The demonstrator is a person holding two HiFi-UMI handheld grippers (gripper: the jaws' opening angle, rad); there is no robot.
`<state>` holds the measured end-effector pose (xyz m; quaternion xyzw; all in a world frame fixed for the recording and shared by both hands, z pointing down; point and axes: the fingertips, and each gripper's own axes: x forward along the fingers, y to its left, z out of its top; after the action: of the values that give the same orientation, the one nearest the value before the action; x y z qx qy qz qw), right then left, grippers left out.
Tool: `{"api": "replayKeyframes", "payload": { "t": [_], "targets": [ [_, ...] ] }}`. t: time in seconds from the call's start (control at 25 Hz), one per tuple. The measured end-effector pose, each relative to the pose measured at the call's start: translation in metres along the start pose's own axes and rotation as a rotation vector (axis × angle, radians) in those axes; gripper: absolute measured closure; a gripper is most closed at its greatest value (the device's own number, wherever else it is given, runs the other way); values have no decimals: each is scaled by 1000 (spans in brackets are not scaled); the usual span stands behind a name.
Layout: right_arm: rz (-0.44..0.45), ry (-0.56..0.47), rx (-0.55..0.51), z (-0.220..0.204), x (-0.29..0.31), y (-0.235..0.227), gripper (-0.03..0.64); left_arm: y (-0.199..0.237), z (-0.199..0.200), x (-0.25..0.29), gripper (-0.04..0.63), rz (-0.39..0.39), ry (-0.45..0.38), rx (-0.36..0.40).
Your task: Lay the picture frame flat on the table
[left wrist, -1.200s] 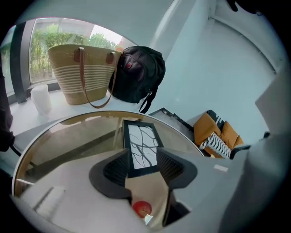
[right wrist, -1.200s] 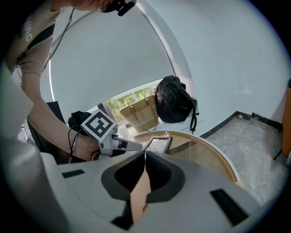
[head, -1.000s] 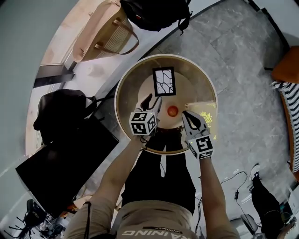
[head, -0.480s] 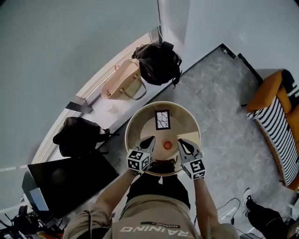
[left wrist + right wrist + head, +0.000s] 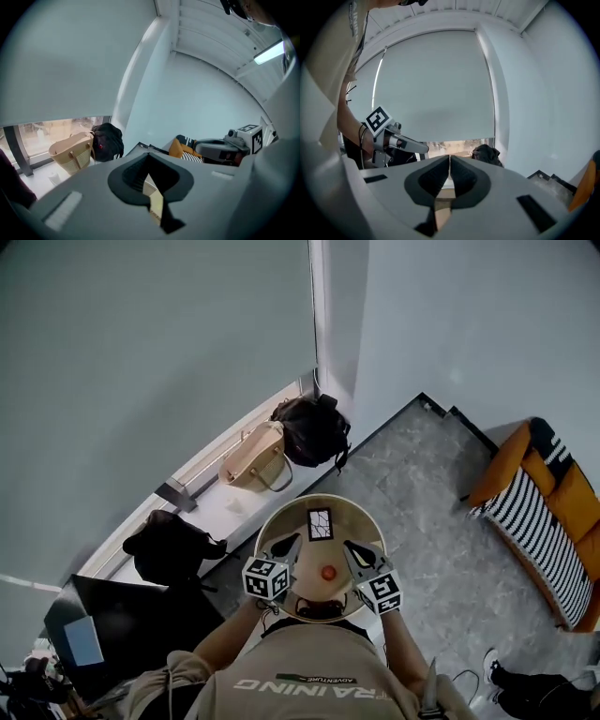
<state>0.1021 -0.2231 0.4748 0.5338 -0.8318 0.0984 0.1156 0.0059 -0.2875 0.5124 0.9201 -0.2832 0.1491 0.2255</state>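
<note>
The picture frame (image 5: 320, 523), black-edged with a cracked-line print, lies flat on the far side of the round beige table (image 5: 353, 519). An orange ball-like object (image 5: 328, 572) sits nearer me. My left gripper (image 5: 292, 542) and right gripper (image 5: 350, 546) hang above the table's near half, either side of the orange object, both apart from the frame. The left gripper (image 5: 149, 157) has its jaws together with nothing between them. The right gripper (image 5: 450, 161) is likewise shut and empty. Each gripper view shows the other gripper: the right gripper (image 5: 220, 149) and the left gripper (image 5: 399, 142).
A tan handbag (image 5: 253, 457) and a black backpack (image 5: 309, 430) rest on the window ledge beyond the table. Another black bag (image 5: 171, 545) and a dark screen (image 5: 127, 615) are at the left. An orange striped sofa (image 5: 539, 521) stands at the right.
The head view has risen well above the table, which now looks much smaller. Both grippers have lifted off the tabletop. The frame lies flat where it was.
</note>
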Motion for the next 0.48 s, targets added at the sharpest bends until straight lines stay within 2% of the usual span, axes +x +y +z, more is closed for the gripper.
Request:
{"api": "replayKeyframes", "payload": {
  "t": [0.28,0.48],
  "targets": [
    [-39,-75,-66,56,-7,-4,606,-10,58,-16,589,21,-106,133],
    [-86,-118,-84,96,-15,-8,606,-9,94,-29,589,80,-185,130]
  ]
}}
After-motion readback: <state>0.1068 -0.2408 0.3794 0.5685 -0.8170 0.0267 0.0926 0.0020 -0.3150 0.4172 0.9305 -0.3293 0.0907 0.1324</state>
